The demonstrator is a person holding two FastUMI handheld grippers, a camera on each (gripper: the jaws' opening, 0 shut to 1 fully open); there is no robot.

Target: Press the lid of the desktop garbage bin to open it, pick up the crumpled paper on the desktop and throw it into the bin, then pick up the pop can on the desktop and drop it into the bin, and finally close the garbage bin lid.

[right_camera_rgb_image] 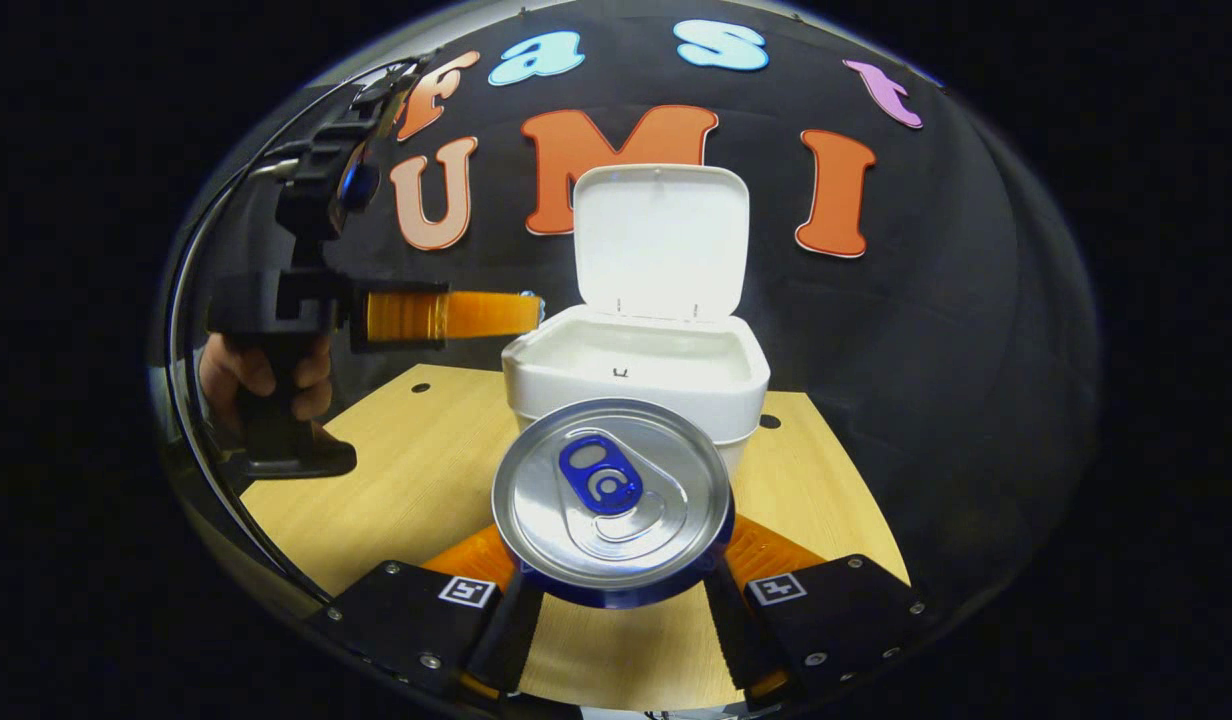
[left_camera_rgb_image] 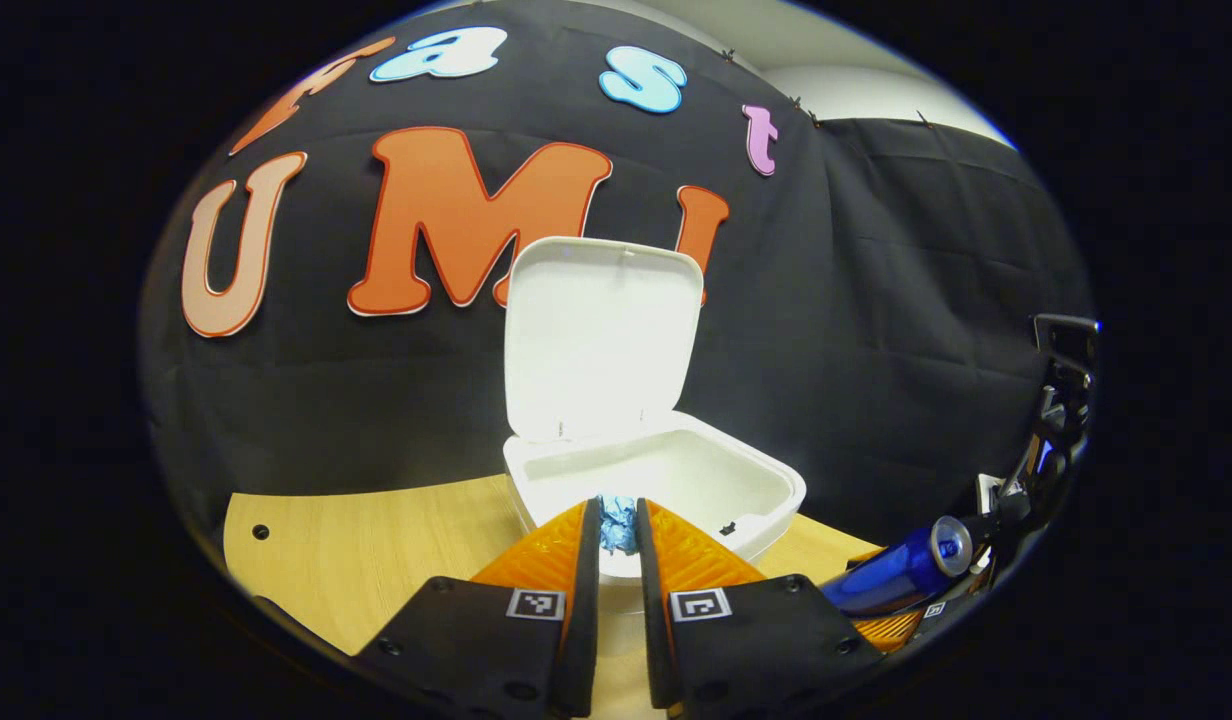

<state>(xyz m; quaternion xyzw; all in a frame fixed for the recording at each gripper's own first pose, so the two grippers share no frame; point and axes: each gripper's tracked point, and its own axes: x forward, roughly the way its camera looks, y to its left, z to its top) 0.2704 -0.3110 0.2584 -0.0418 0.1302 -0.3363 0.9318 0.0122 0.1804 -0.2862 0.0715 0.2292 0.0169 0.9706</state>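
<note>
Can (right_camera_rgb_image: 611, 500) gripped right; paper (left_camera_rgb_image: 617, 523) gripped left; lid (right_camera_rgb_image: 662, 240) up.

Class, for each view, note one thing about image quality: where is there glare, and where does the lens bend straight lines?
Left gripper view: the open bin lid is washed out by glare. Right gripper view: reflections streak the pop can top, and the table edges bow near the rim.

A light wooden tabletop (right_camera_rgb_image: 406, 470) with small dark holes meets black cloth (left_camera_rgb_image: 876, 300).
</note>
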